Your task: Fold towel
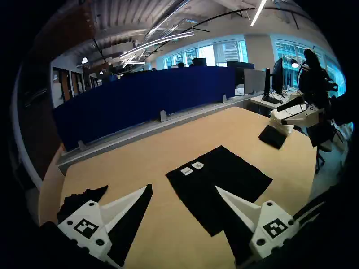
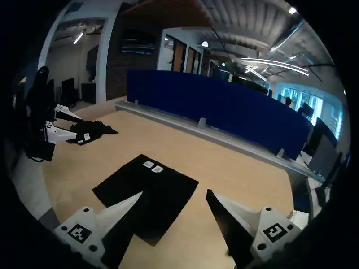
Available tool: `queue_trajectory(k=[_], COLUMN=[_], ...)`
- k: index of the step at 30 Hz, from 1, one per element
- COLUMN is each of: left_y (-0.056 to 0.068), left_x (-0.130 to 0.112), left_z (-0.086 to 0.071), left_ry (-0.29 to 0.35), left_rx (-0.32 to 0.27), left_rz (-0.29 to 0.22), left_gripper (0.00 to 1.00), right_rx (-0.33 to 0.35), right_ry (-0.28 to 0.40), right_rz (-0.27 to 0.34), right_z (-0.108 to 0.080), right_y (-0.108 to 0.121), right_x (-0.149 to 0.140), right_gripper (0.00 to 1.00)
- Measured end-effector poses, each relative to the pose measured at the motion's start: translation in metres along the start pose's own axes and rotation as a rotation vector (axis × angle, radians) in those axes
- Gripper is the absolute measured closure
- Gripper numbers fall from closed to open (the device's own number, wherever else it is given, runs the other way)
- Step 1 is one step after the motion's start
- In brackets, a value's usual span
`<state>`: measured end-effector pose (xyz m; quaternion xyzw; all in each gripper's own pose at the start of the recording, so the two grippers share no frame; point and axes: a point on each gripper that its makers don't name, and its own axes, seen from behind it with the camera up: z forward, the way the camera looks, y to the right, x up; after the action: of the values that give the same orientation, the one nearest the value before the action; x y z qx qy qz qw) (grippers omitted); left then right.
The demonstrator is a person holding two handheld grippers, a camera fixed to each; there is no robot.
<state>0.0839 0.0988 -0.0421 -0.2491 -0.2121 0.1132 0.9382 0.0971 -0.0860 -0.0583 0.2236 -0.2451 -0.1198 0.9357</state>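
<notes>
towel (image 1: 220,188) lies flat, spread out mid tabletop (image 1: 148,152), two white tags (image 1: 192,168) at far edge. left gripper (image 1: 183,187) and right gripper (image 2: 175,193) hover over near edge, fingers of both apart, nothing held. risk: uneven grabs at corners likely give skewed fold; black cloth hides its edges, fingers may miss. crumpled cloth (image 2: 92,130) well apart.
</notes>
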Motion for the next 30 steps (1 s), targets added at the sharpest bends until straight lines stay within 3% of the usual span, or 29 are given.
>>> queue_trajectory(k=[17, 30], left_y=[0.039, 0.064], left_x=[-0.089, -0.149], left_z=[0.034, 0.057], left_ry=[-0.132, -0.23], left_rx=[-0.08, -0.14], left_rz=[0.019, 0.026], left_gripper=[0.07, 0.07], right_rx=[0.059, 0.092], right_ry=[-0.091, -0.18], right_rz=[0.01, 0.01], right_z=[0.044, 0.062], right_y=[-0.028, -0.045], right_x=[-0.085, -0.149], right_gripper=[0.0, 0.0])
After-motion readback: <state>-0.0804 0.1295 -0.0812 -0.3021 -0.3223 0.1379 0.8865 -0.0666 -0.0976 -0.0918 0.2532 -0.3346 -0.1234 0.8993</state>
